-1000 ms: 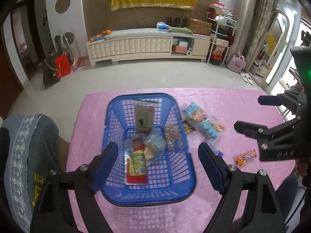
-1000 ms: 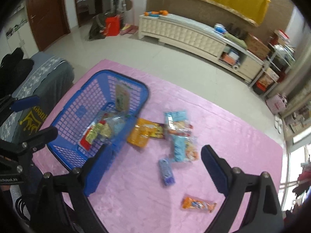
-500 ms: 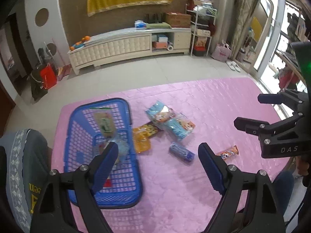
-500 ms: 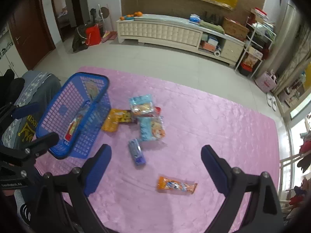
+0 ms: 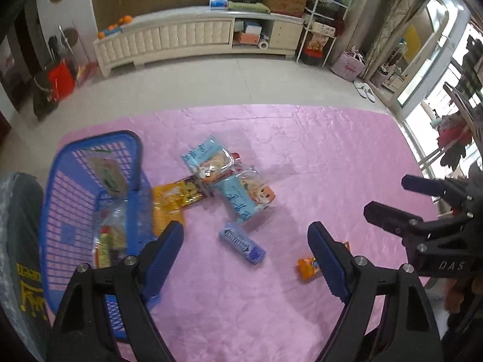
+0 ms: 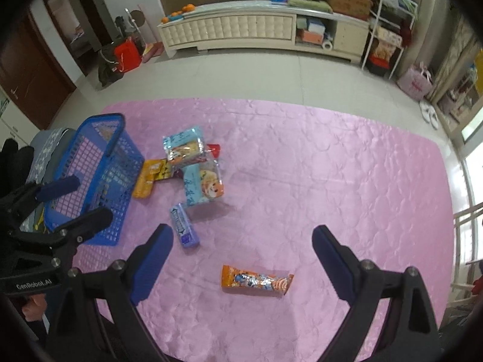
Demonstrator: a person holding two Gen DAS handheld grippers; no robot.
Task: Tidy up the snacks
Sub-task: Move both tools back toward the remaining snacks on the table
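A blue plastic basket (image 5: 90,154) (image 6: 99,126) stands at the table's left and holds several snack packets. On the pink cloth beside it lie a yellow packet (image 5: 172,199) (image 6: 148,178), two light blue packets (image 5: 211,160) (image 6: 202,184), a purple pack (image 5: 241,242) (image 6: 184,226) and an orange bar (image 5: 308,268) (image 6: 256,280). My left gripper (image 5: 246,247) is open and empty above the purple pack. My right gripper (image 6: 241,250) is open and empty just above the orange bar. Each gripper also shows in the other's view (image 5: 422,205) (image 6: 60,205).
The table wears a pink quilted cloth (image 6: 332,166). A grey chair back (image 5: 18,241) stands at the table's left edge. Beyond the table are tiled floor, a long white cabinet (image 6: 241,30) and shelves.
Both grippers have swung to the right, away from the basket, toward the loose snacks. The basket has shifted to the left of both views. Both stay open.
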